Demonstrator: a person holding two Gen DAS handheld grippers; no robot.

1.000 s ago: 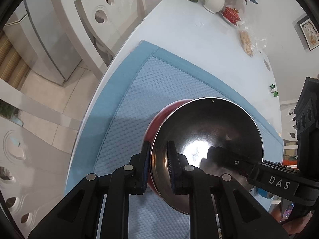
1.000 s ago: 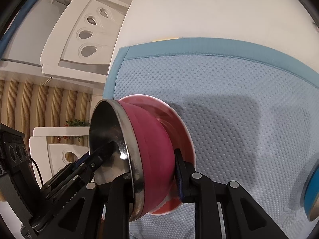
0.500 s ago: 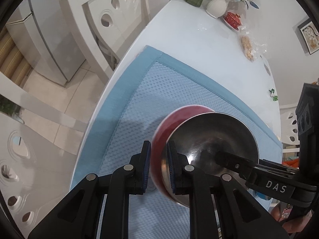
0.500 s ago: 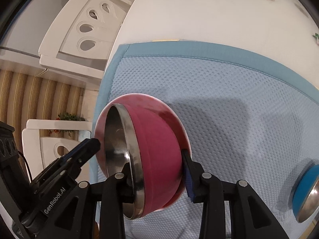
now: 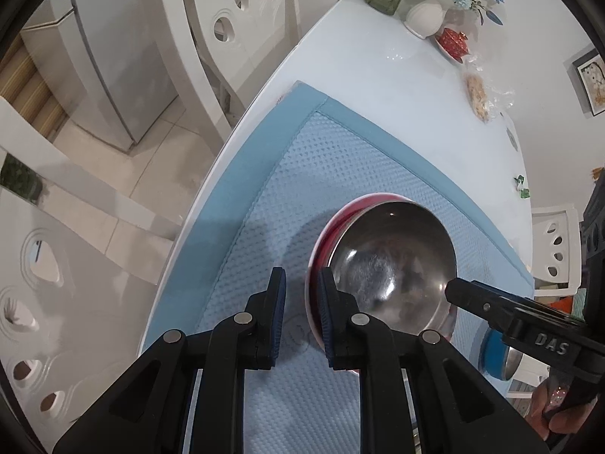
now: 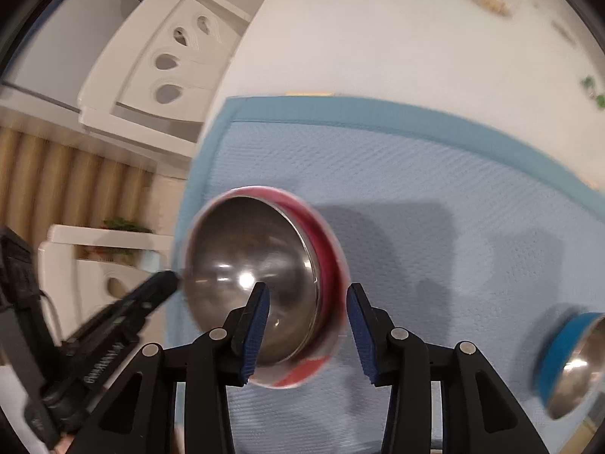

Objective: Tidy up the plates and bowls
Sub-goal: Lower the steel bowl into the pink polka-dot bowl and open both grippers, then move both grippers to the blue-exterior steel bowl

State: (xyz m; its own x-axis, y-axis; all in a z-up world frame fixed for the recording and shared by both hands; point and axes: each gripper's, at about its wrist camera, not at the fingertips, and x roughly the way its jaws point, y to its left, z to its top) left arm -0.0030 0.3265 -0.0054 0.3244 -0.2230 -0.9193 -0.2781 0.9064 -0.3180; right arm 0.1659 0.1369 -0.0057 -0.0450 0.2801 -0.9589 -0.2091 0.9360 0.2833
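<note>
A red bowl with a steel inside (image 5: 393, 265) sits on a red-and-white plate (image 5: 315, 265) on the blue mat (image 5: 302, 174). My left gripper (image 5: 301, 316) is open, empty, just left of the plate's near rim. My right gripper (image 6: 308, 335) is open and wide, its jaws straddling the bowl's (image 6: 257, 280) near rim without gripping it; the plate (image 6: 336, 265) shows under it. A blue bowl with a steel inside (image 6: 567, 363) lies on its side at the mat's right; it also shows in the left wrist view (image 5: 499, 355).
White chairs (image 5: 234, 38) stand along the table's left edge. At the table's far end are a vase with flowers (image 5: 427, 15), a red dish (image 5: 453, 41) and a snack bag (image 5: 478, 92). The right gripper's body (image 5: 529, 333) reaches in beside the bowl.
Both grippers have let go of the red bowl and drawn back. The bowl went from held up on edge to resting in the plate. The right jaws opened wide.
</note>
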